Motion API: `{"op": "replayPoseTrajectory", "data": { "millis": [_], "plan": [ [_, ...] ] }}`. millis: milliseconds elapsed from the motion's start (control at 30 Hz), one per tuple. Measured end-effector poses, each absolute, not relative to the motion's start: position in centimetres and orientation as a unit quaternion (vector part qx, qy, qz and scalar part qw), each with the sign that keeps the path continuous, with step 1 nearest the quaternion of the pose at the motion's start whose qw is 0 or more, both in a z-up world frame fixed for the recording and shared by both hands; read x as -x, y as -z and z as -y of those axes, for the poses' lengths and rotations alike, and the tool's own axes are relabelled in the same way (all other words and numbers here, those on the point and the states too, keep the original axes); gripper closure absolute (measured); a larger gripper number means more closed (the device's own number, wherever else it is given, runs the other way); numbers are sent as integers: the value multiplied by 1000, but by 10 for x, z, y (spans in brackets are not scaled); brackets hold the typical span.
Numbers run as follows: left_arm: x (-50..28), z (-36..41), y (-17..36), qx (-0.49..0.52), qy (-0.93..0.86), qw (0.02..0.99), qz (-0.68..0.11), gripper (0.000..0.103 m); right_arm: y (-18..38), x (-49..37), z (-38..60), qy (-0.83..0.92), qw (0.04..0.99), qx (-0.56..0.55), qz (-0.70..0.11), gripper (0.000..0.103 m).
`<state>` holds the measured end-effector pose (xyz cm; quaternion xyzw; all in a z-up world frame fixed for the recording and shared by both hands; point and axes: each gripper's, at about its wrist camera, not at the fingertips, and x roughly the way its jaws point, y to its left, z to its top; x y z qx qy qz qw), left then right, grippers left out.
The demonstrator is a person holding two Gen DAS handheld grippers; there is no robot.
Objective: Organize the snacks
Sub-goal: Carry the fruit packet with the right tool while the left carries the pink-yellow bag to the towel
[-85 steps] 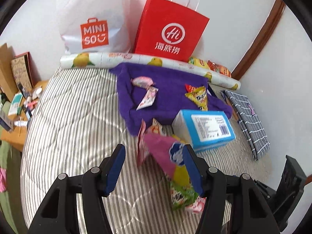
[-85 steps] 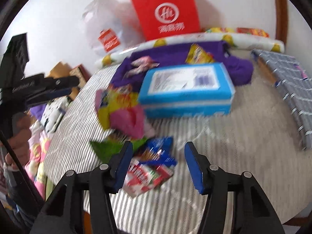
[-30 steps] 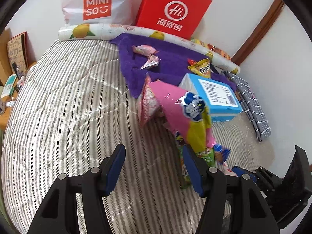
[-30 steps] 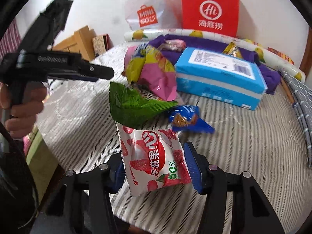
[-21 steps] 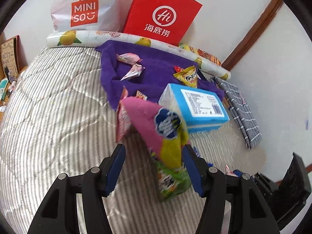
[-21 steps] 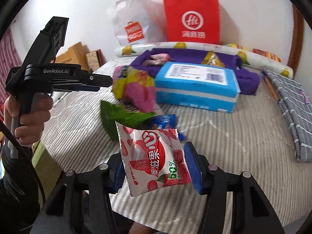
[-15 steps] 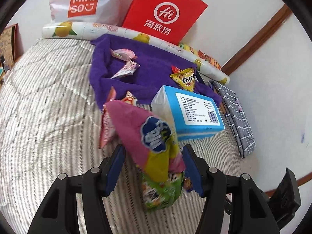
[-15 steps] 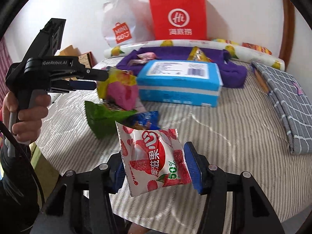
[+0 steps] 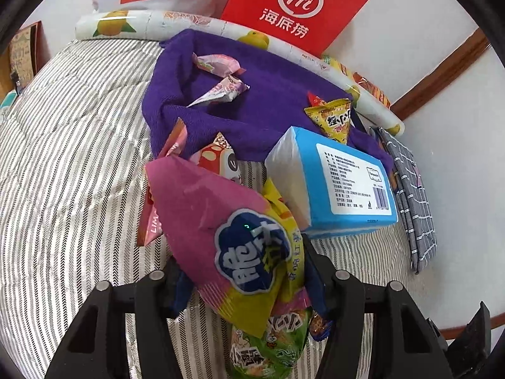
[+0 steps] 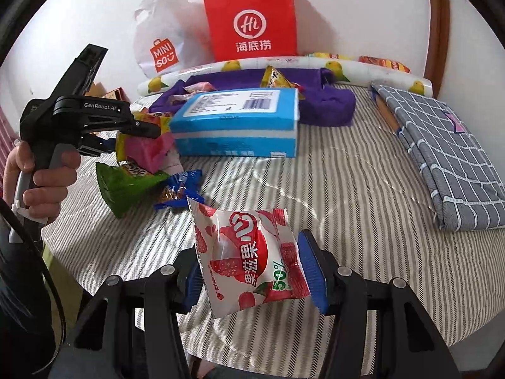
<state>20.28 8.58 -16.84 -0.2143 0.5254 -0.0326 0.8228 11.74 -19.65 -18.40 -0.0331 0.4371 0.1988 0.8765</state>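
My left gripper (image 9: 244, 279) is shut on a pink and yellow snack bag (image 9: 227, 237) and holds it just above the striped bed; from the right wrist view the gripper (image 10: 135, 132) and bag (image 10: 145, 148) sit left of the blue tissue pack (image 10: 236, 123). My right gripper (image 10: 252, 271) is shut on a white and red lychee candy packet (image 10: 249, 252), held above the bed's front edge. A green snack bag (image 10: 126, 186) and a small blue packet (image 10: 180, 189) lie under the left gripper. A purple cloth (image 9: 252, 72) holds pink packets (image 9: 217, 64) and a yellow packet (image 9: 334, 120).
A red paper bag (image 10: 252, 22) and a white Miniso bag (image 10: 161, 47) stand against the wall behind a lemon-print roll (image 10: 284, 63). A grey checked pouch (image 10: 442, 151) lies at the right. The striped bed (image 9: 63, 158) extends left.
The left gripper has moved forward over the pink and yellow bag and shut on it. The right gripper still holds the lychee packet and has shifted a little.
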Motion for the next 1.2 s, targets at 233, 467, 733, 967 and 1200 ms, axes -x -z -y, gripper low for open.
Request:
{"op": "replayPoseTrajectory", "data": {
  "millis": [233, 467, 733, 967, 1200],
  "plan": [
    [-188, -87, 150, 191, 40, 840, -506, 56, 183, -116, 204, -187, 879, 26, -437, 49],
    [-164, -97, 126, 194, 45, 852, -485, 56, 176, -110, 203, -178, 883, 24, -433, 49],
    [-145, -84, 103, 189, 69, 859, -472, 56, 150, -107, 200, -164, 896, 18, -412, 49],
    [-144, -71, 84, 180, 91, 864, -461, 56, 126, -120, 198, -154, 904, 0, -399, 49],
    [-156, -64, 72, 170, 103, 867, -457, 56, 103, -137, 191, -152, 910, -3, -386, 49]
  ]
}}
